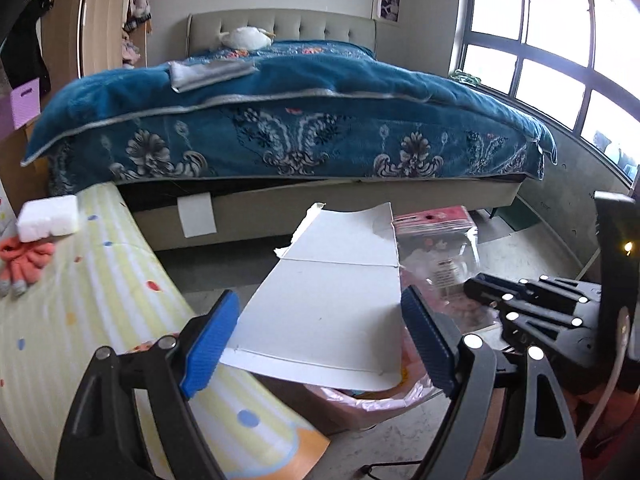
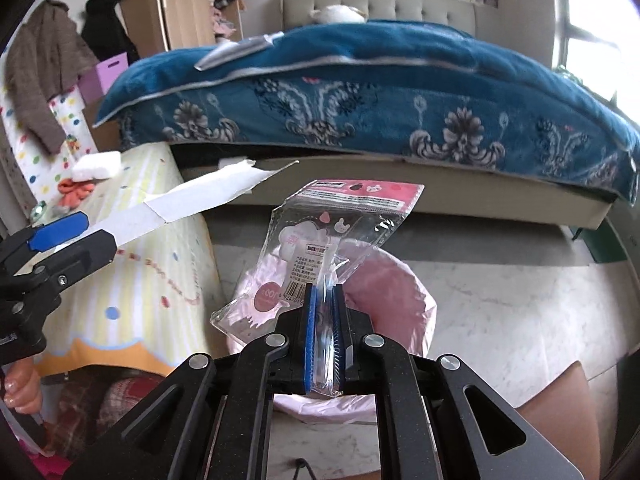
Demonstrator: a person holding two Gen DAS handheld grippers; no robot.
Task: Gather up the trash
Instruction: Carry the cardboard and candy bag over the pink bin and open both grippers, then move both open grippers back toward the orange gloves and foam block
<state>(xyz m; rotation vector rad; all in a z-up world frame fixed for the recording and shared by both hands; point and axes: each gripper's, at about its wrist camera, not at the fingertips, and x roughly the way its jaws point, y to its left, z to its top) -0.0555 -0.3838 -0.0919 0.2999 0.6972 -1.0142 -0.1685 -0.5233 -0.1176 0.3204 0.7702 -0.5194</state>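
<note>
A flattened white cardboard piece [image 1: 332,300] lies between the blue pads of my left gripper [image 1: 320,344], above a bin lined with a pink bag [image 1: 372,400]. The jaws stand wide, touching the card's edges; I cannot tell if they grip it. In the right wrist view the same card [image 2: 192,200] sticks out of the left gripper [image 2: 60,236]. My right gripper [image 2: 324,332] is shut on a clear plastic packet with a pink header [image 2: 332,232], held over the pink-lined bin [image 2: 396,280]. The packet also shows in the left wrist view [image 1: 436,248].
A yellow striped, dotted mat [image 1: 100,312] covers a surface at left, with a white foam block [image 1: 48,218] and an orange glove [image 1: 24,260] on it. A bed with a blue floral blanket [image 1: 280,120] stands behind. The floor [image 2: 500,300] is pale marble.
</note>
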